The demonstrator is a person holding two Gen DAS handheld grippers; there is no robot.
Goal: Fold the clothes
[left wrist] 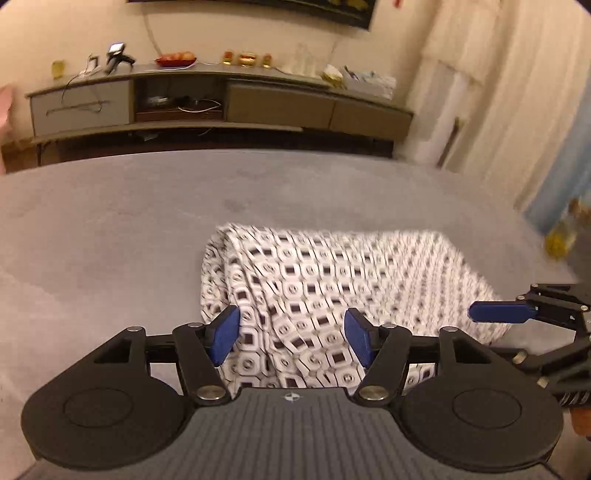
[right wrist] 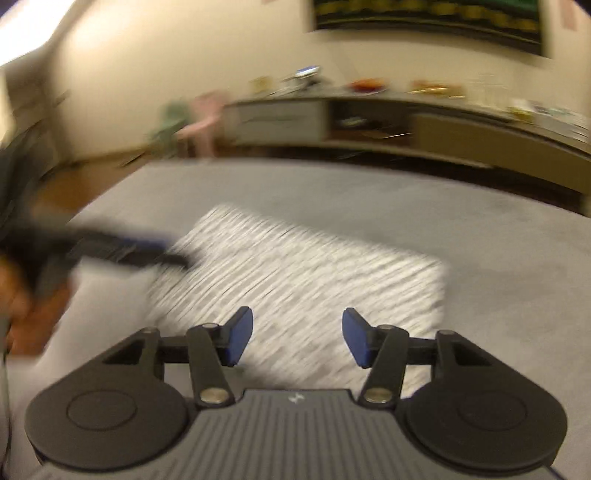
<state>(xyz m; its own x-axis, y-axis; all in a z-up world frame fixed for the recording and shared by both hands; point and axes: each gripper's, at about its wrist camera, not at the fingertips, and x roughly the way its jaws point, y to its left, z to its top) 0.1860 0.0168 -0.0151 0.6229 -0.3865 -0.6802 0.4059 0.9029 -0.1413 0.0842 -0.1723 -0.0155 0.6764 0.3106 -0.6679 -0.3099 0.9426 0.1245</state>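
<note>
We saw the patterned garment (left wrist: 332, 291) lying folded on the grey bed (left wrist: 110, 229), both left tongs (left wrist: 291, 338) and right tongs (right wrist: 297, 338) agape above it, holding nothing. Best, we judged, to regrip the near corners evenly before the next fold.

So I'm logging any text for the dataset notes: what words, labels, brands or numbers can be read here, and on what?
None can be read.
Left gripper: a small white emblem on its body, a symbol and not letters.
Right gripper: a similar small mark, blurred.
Wall picture: yellow marks, too blurred to read.
Cloth: a printed pattern only, no text.
</note>
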